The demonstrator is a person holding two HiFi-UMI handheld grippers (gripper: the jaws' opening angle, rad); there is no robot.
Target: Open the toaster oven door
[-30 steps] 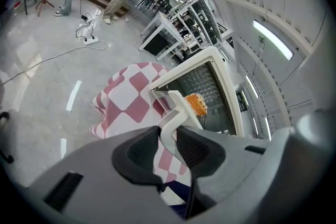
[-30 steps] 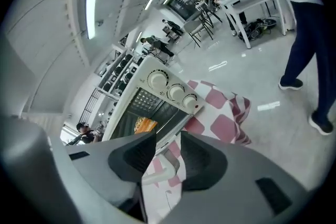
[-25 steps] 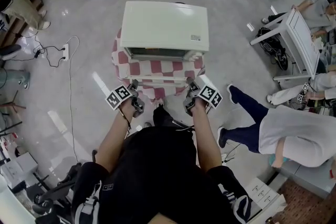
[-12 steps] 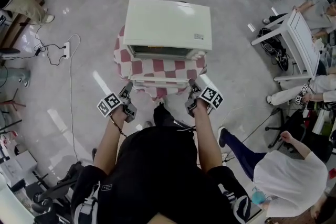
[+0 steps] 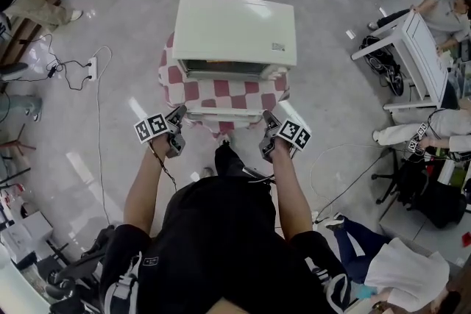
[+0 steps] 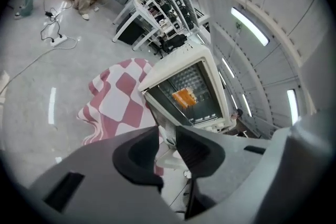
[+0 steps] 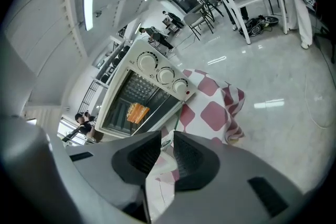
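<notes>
Toaster oven (image 5: 234,29), cream-coloured, stands on a bench draped with a red-and-white checked cloth (image 5: 175,77), straight in front of the person. Its door (image 5: 221,98) is open, folded down toward the person and lying about level. The checks of the cloth show through the glass, so the door's frame is hard to trace in the head view. Only the pale handle (image 5: 224,115) along its near edge reads clearly.

Left tongs (image 6: 168,129) sit at the handle's left end and right tongs (image 7: 167,136) at its right end. Both pairs have just been closing. In the left gripper view the jaws stand a narrow gap apart, clamped on the white end of the handle, which fills that gap. The right gripper view shows much the same: the jaws are nipped on the handle's white end, with a fold of cloth visible below them. The tongs' own grey bodies cover the lower half of both gripper views and hide most of the handle.

Inside the oven an orange item (image 7: 137,112) lies on the rack, and what it is cannot be made out. Three knobs (image 7: 166,75) sit on the right of the oven front, seen only in the right gripper view. The bench itself is wholly hidden under the cloth. A power strip (image 5: 92,71) lies on the floor to the left.
</notes>
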